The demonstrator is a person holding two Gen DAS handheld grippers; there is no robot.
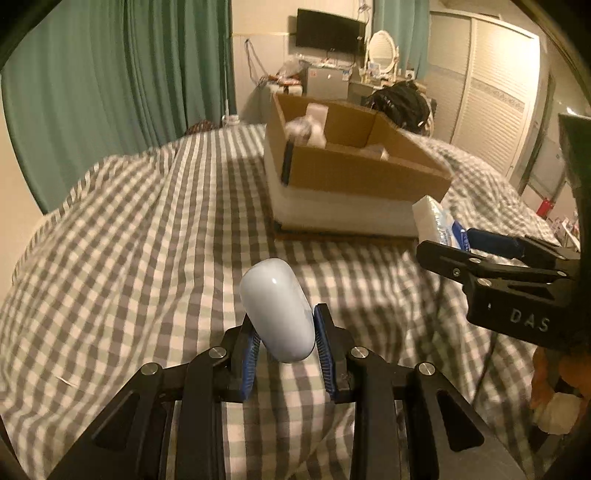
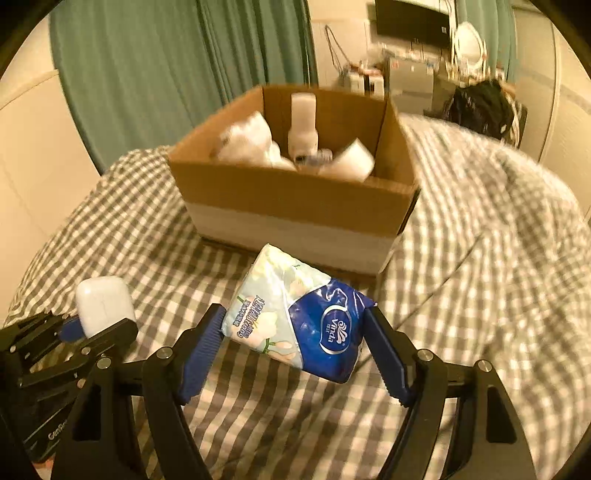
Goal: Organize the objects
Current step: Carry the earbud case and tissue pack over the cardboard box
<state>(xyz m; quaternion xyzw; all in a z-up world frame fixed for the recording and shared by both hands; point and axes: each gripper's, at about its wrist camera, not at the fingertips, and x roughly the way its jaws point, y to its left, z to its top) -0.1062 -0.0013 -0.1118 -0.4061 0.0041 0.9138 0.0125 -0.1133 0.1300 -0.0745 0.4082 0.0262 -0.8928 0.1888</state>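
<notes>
Left gripper [image 1: 282,332] grips earbud case [image 1: 277,308], right gripper [image 2: 295,332] tissue pack [image 2: 295,317]; box [image 2: 295,195] holds bottle [image 2: 303,122]

Green curtains [image 1: 122,85], checked bedspread [image 1: 147,229], wall TV [image 1: 330,30] — louvred wardrobe [image 1: 495,92], warm light

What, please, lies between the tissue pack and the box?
Only bare checked bedcover, as the right wrist view shows; the tissue pack in the right gripper stops short of the box.

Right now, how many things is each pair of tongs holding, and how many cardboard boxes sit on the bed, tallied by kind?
White earbud case, in the left tongs: 1
Tissue pack, in the right tongs: 1
Cardboard box on the bed: 1
Total: 3
</notes>
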